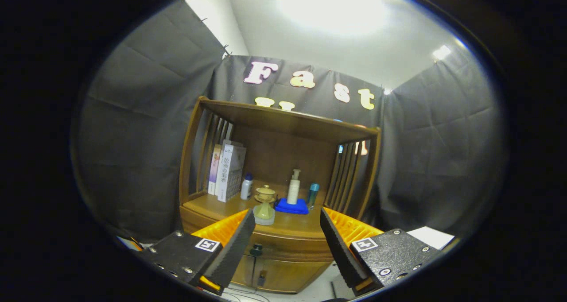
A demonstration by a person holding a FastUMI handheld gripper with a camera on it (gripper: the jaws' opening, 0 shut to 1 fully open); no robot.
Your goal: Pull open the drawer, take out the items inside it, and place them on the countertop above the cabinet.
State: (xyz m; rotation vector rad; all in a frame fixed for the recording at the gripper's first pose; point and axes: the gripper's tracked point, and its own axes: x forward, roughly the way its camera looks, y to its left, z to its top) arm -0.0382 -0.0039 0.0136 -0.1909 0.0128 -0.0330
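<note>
A wooden cabinet [208,209] stands ahead of me with an open shelf on top. Its drawer front [288,249] sits below the countertop [292,224] and looks closed, with a small dark knob [256,249] just ahead of my left finger. My gripper [288,244] is open, its fingers spread wide either side of the drawer front, with nothing between them. On the countertop stand a pale green stacked cup or jar [265,207], a blue pad [291,207] with a white pump bottle [293,187] on it, a teal bottle [312,195] and a small white bottle [246,187].
Boxed books [228,171] lean at the left of the shelf. Slatted wooden sides [350,173] close in the shelf on both sides. A lower cabinet door [274,275] shows beneath the drawer. A white sheet [432,236] lies to the right.
</note>
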